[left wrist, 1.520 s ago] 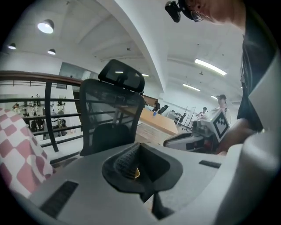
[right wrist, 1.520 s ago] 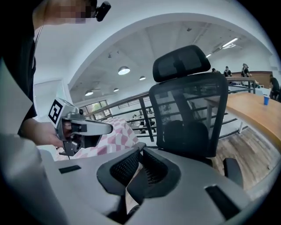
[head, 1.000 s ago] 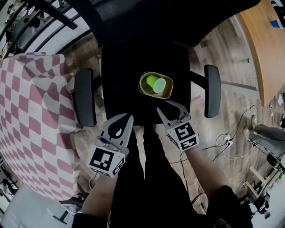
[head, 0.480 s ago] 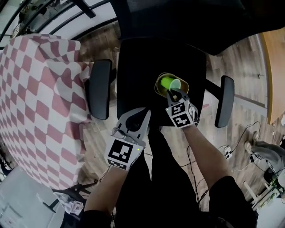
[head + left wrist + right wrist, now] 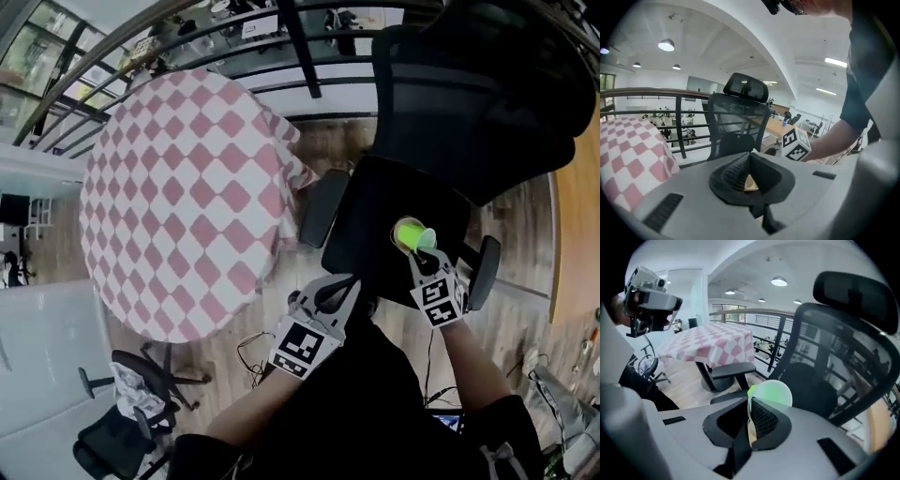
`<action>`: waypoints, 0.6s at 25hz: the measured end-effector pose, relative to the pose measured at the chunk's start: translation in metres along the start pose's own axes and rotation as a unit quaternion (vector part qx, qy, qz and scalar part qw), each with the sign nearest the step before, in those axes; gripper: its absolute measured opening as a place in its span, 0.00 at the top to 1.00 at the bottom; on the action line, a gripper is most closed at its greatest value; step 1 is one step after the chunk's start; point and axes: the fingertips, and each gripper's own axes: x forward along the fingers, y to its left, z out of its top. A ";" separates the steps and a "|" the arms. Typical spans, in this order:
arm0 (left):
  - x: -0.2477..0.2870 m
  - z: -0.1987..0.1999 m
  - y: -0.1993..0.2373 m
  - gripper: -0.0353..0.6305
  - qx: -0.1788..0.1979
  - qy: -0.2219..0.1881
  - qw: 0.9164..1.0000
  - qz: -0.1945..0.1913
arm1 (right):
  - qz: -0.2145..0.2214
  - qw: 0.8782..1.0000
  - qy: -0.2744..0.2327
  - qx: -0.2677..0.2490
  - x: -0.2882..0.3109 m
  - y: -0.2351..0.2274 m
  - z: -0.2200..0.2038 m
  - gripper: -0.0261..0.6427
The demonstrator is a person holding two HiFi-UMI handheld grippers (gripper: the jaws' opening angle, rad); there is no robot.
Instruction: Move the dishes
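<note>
While the right gripper (image 5: 423, 255) is pinching the green cup (image 5: 411, 234) over the office chair (image 5: 375, 220), the left gripper (image 5: 336, 292) is hanging shut and empty.

A round table (image 5: 178, 187) under a pink-and-white checked cloth is standing on the wooden floor (image 5: 520, 258) near a dark railing (image 5: 234, 70), with the black chair just beside its right edge. The right gripper's ribbed pads (image 5: 761, 420) are standing almost together, clamping the cup's thin wall, and the cup is sitting over the right part of the seat. The left gripper's jaws are meeting at the tips, gripping nothing, near the seat's front edge. Compared with a second ago, the right jaws, then wide apart and short of the cup, have just been closing onto it. The cup was then lying at the seat's middle, and the table, then showing only an edge, is now showing whole.
</note>
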 end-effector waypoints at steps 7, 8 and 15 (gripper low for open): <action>-0.132 0.005 0.057 0.95 0.023 -0.031 0.996 0.081 | 0.037 0.994 -0.051 -0.093 -0.034 0.096 0.130 0.91; -0.152 0.004 0.071 0.95 0.026 -0.035 0.995 0.093 | 0.043 0.992 -0.057 -0.104 -0.029 0.113 0.151 0.91; -0.281 -0.030 0.146 0.95 0.010 -0.051 0.986 0.157 | 0.079 0.954 -0.039 -0.286 0.019 0.245 0.263 0.91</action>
